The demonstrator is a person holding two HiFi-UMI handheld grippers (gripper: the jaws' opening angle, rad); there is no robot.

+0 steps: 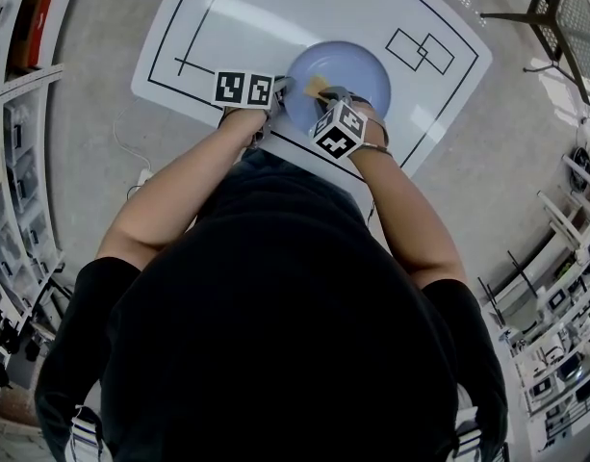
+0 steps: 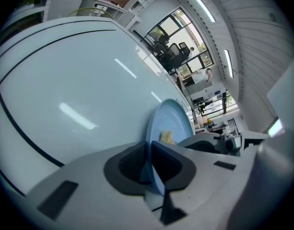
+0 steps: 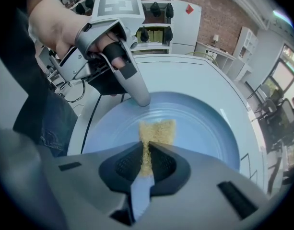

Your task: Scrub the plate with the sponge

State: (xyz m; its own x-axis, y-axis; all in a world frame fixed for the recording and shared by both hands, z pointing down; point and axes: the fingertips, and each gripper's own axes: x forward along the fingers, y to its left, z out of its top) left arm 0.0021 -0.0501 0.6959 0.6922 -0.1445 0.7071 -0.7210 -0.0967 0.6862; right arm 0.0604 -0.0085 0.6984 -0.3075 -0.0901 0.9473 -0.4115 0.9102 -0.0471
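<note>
- Jaws of the left gripper [image 2: 149, 163] clamp the near rim of the plate [image 2: 173, 119] — bracing it on the table [image 1: 275, 17].
- Those of the right gripper [image 3: 147, 161] pinch the sponge [image 3: 158, 131]; its free end lies on the plate's middle, straight ahead.
- Strokes should probably run across the centre — clear of the left grip.

Your head camera looks steeply down over your arms onto the plate [image 1: 338, 70]. The camera on your left gripper [image 2: 149, 152] sits close behind the jaws, looking edge-on along the plate. The one on your right gripper [image 3: 146, 150] looks past its jaws onto the plate's face, with the left gripper beyond. All three views share the plate and sponge [image 1: 317, 87].
</note>
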